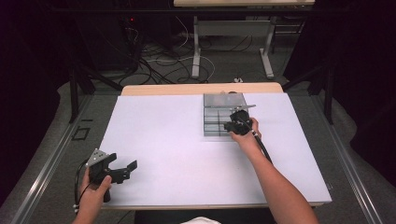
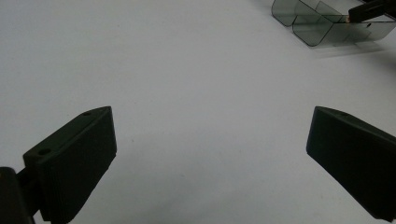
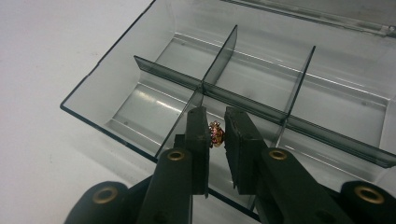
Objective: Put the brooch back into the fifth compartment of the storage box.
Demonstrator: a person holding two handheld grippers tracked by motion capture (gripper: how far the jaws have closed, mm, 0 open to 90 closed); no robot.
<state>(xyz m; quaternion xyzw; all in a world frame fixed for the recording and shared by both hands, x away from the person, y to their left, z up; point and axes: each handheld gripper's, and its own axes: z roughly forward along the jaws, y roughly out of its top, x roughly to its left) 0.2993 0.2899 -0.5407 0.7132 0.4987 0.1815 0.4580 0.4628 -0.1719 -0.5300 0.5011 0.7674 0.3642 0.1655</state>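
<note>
- The right claw was clamped on a small gold bead with reddish specks, pinched between the jaw tips.
- It hung over the near edge of a smoky clear compartment box, above the middle near compartment, just beside a divider.
- In the high view the right claw and the person's right hand sat at the box, whose lid stood open at the far side.
- The left claw had its jaws wide apart, holding nothing, over bare white surface.
- In the high view the left hand held the left claw near the surface's near left corner, well apart from the box.
</note>
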